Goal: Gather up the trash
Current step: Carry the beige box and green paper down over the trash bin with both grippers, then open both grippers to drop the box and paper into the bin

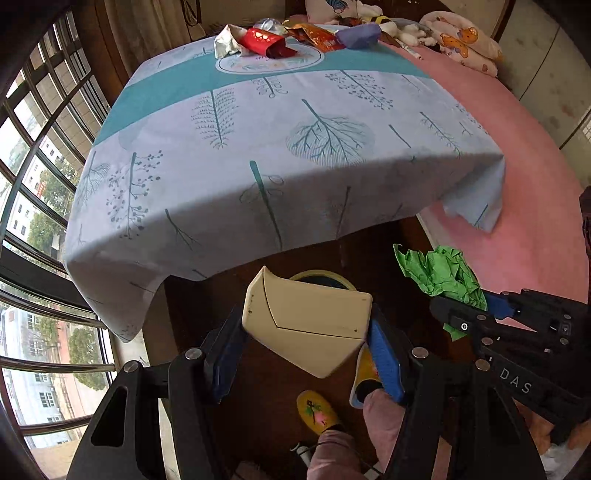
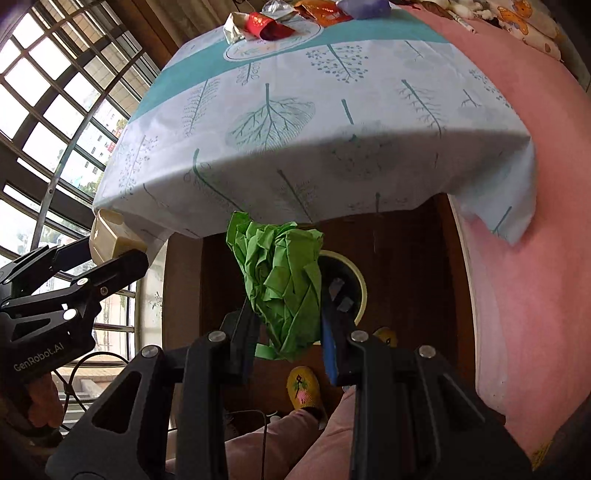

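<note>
My left gripper (image 1: 304, 332) is shut on a cream carton (image 1: 306, 325) and holds it above a round yellow-rimmed bin (image 1: 332, 277) on the dark floor. My right gripper (image 2: 288, 325) is shut on a crumpled green paper (image 2: 282, 280), held over the same bin (image 2: 360, 291). The green paper also shows in the left wrist view (image 1: 443, 275), and the carton in the right wrist view (image 2: 107, 236). More trash lies at the table's far end: a red wrapper (image 1: 264, 42), a silver foil (image 1: 227, 40), an orange packet (image 1: 317, 37) and a purple piece (image 1: 358, 35).
The table wears a pale blue tree-print cloth (image 1: 258, 147) whose front edge hangs just beyond both grippers. A pink bed (image 1: 517, 166) with plush toys (image 1: 458, 40) runs along the right. Windows (image 1: 37, 147) are at the left. Yellow slippers (image 1: 317, 410) and my legs are below.
</note>
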Tool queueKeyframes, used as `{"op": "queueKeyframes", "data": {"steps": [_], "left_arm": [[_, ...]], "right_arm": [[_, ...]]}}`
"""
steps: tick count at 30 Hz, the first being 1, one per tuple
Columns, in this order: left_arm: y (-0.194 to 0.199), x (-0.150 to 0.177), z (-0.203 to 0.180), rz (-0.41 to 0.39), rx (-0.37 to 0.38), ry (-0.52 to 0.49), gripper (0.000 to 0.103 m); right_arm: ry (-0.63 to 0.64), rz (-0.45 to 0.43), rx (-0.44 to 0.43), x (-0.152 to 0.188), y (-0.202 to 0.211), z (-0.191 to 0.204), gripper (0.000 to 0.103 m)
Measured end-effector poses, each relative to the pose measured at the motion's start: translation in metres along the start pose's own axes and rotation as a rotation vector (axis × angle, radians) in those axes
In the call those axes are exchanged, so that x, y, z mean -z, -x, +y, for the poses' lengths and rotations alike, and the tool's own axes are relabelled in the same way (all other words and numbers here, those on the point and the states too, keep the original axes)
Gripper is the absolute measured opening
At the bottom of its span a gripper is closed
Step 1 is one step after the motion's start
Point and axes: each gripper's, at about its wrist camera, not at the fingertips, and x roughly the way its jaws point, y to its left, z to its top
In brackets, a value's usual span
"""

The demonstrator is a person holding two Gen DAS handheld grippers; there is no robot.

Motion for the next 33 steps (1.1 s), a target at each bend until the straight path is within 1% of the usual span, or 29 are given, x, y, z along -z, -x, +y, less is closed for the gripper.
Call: {"op": "queueKeyframes", "data": {"steps": [4, 9, 15, 18, 20, 22, 23, 24, 25, 26, 27, 29, 33], "left_arm": [[-0.053, 0.013, -0.012, 0.044, 0.018, 0.016, 0.063], [-0.135, 0.025, -0.018, 0.068, 0.014, 0.064, 0.063], [-0.231, 0.036, -0.008, 0.087, 0.001, 0.126, 0.063], [-0.27, 0.041, -0.004, 0.094, -0.019, 0.129, 0.064], [-0.291, 0.045, 0.0, 0.111, -0.019, 0.138, 0.064], [-0.308, 0.047, 0.006, 0.121, -0.008, 0.153, 0.069], [-0.313, 0.049, 0.01, 0.126, -0.014, 0.16, 0.078], [-0.319, 0.05, 0.013, 0.127, -0.024, 0.169, 0.087], [-0.323, 0.051, 0.016, 0.127, -0.025, 0.179, 0.092], [-0.326, 0.051, 0.019, 0.129, -0.023, 0.187, 0.096], [-0.326, 0.053, 0.026, 0.13, -0.027, 0.191, 0.096], [-0.327, 0.054, 0.029, 0.116, -0.048, 0.186, 0.096], [-0.315, 0.055, 0.031, 0.07, -0.083, 0.172, 0.096]], "right_arm": [[-0.047, 0.045, 0.005, 0.016, -0.041, -0.02, 0.026], [-0.11, 0.093, 0.012, 0.033, -0.111, -0.05, 0.026], [-0.123, 0.139, 0.022, 0.051, -0.207, -0.077, 0.027], [-0.132, 0.152, 0.016, 0.057, -0.247, -0.087, 0.027], [-0.138, 0.156, 0.009, 0.06, -0.269, -0.091, 0.028], [-0.147, 0.149, -0.011, 0.061, -0.287, -0.097, 0.03], [-0.151, 0.147, -0.021, 0.063, -0.294, -0.101, 0.034], [-0.154, 0.147, -0.023, 0.064, -0.301, -0.103, 0.04], [-0.156, 0.145, -0.018, 0.065, -0.306, -0.106, 0.042], [-0.157, 0.141, -0.008, 0.065, -0.312, -0.109, 0.047], [-0.157, 0.135, -0.008, 0.064, -0.315, -0.11, 0.051], [-0.15, 0.123, -0.014, 0.063, -0.318, -0.11, 0.054], [-0.138, 0.104, 0.005, 0.06, -0.316, -0.108, 0.054]]}}
